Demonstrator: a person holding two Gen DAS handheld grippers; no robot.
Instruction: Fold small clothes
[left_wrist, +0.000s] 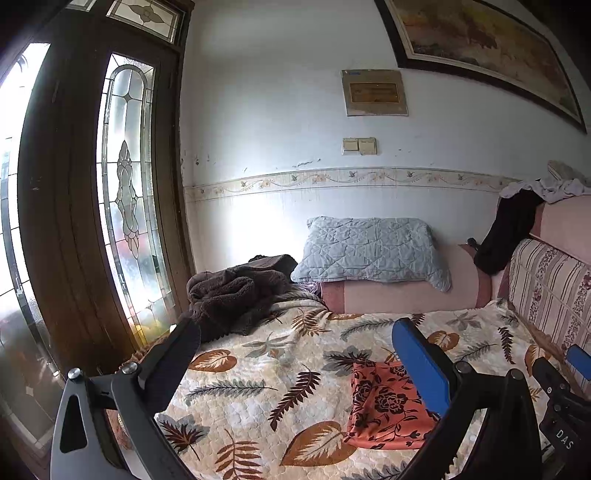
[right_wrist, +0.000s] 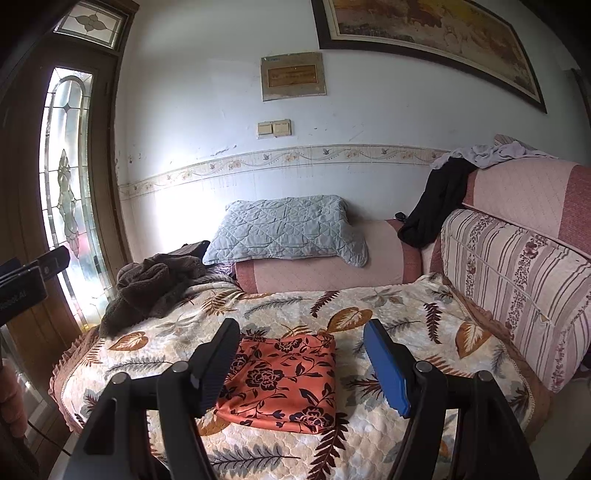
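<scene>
A small orange cloth with black flowers (right_wrist: 284, 384) lies folded into a flat rectangle on the leaf-patterned sofa cover (right_wrist: 406, 314). It also shows in the left wrist view (left_wrist: 384, 402), to the right. My right gripper (right_wrist: 301, 332) is open and empty, held above the cloth's near side without touching it. My left gripper (left_wrist: 295, 332) is open and empty, to the left of the cloth. Part of the right gripper (left_wrist: 561, 398) shows at the right edge of the left wrist view.
A brown fleece garment (right_wrist: 147, 288) lies heaped at the cover's far left. A grey quilted pillow (right_wrist: 284, 229) rests on the pink armrest. A striped back cushion (right_wrist: 517, 288) stands at the right, with black and white clothes (right_wrist: 454, 184) draped above. A glass door (left_wrist: 125, 192) stands left.
</scene>
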